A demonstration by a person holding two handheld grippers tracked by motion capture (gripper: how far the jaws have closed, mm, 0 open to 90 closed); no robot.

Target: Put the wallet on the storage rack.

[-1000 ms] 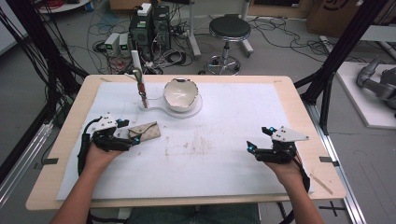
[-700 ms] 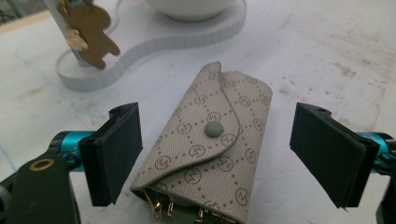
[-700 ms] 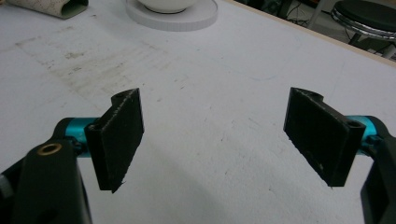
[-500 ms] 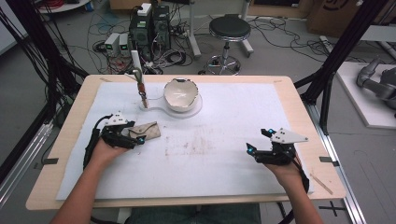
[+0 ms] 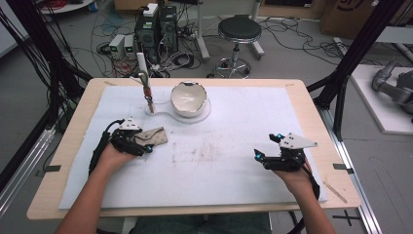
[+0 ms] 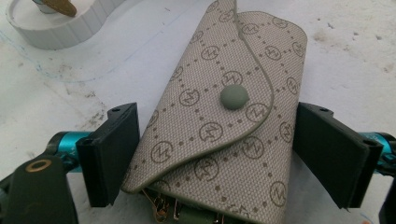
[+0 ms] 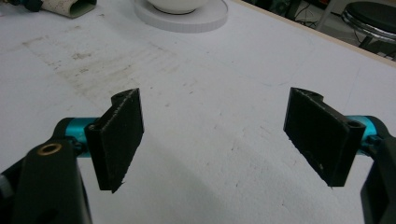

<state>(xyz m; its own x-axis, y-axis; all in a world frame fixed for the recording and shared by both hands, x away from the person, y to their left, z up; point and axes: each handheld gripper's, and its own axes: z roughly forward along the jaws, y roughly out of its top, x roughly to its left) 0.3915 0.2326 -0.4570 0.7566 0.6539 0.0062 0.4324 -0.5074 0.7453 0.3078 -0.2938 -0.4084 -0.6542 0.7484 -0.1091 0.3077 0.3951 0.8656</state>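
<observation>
A beige patterned key pouch [image 5: 156,135] with a snap button lies flat on the white mat [image 5: 219,170], left of centre. My left gripper [image 5: 145,141] is open with one jaw on each side of the pouch. In the left gripper view the pouch [image 6: 224,126] lies between the spread jaws of the left gripper [image 6: 217,112], and metal key hooks peek out of its near end. My right gripper [image 5: 265,146] rests at the mat's right side, open. In its own view the right gripper [image 7: 215,100] has nothing between its jaws and the pouch [image 7: 65,7] shows far off.
A white bowl [image 5: 187,97] sits on a round white stand [image 5: 195,117] at the back centre. Beside it an upright tool [image 5: 146,90] stands in a small white base [image 6: 51,28]. Smudges mark the mat's middle. The table's wooden edge [image 5: 336,146] runs along the right.
My left gripper has slid right towards the pouch, so that the pouch now lies between its jaws. The right gripper has stayed put.
</observation>
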